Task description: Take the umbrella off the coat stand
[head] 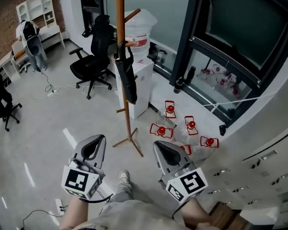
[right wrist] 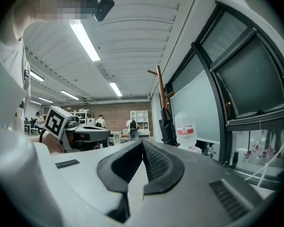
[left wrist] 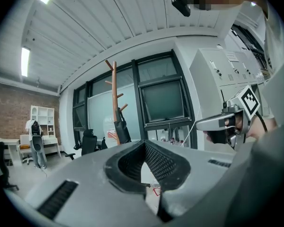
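From the head view, looking down, the left gripper (head: 101, 138) and the right gripper (head: 156, 144) are held side by side, low in the picture, and both point at a tall wooden coat stand (head: 121, 42) on the grey floor (head: 38, 147). A black umbrella (head: 127, 75), folded up, hangs from a peg on the stand, well apart from both grippers. A black office chair (head: 93, 56) stands behind the stand, and small red things (head: 169, 110) lie on the floor by the window. In the left gripper view, the two jaws are pressed together with nothing between them, and the umbrella hangs on the stand far ahead. In the right gripper view, the jaws are pressed together too, with nothing in them, and the umbrella hangs on the stand next to a big water bottle (right wrist: 185, 129).
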`<state>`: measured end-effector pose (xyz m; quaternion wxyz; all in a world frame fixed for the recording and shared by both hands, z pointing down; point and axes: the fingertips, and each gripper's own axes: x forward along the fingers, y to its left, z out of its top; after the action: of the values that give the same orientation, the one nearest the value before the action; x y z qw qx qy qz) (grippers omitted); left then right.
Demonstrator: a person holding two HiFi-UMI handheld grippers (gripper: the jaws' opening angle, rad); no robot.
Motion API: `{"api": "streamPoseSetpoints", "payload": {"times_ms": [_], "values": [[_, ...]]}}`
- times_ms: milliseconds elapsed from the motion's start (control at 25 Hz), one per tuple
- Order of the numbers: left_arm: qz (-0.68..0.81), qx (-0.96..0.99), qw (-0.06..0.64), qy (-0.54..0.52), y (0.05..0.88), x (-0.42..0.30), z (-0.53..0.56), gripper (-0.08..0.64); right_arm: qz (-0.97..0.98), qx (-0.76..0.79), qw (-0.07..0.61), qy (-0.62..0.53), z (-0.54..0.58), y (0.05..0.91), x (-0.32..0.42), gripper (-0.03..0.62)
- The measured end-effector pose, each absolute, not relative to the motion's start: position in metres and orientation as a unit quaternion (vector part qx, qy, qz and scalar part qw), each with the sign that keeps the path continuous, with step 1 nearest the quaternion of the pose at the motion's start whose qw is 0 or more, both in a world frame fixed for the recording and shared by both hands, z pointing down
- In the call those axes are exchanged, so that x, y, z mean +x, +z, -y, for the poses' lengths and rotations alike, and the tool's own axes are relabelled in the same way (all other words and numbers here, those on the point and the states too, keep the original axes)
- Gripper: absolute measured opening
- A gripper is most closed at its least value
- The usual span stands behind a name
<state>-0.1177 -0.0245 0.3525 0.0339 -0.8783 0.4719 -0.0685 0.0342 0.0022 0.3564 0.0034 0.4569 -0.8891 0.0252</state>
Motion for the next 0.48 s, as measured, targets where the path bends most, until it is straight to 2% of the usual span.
{"api": "streamPoseSetpoints", "payload": {"times_ms": [480], "values": [[-0.451, -0.889, 0.028, -0.067, 0.347, -0.13, 0.129, 0.008, 0.882, 0.469, 0.008, 0.033, 0.096, 0.352, 0.01, 0.006]]}}
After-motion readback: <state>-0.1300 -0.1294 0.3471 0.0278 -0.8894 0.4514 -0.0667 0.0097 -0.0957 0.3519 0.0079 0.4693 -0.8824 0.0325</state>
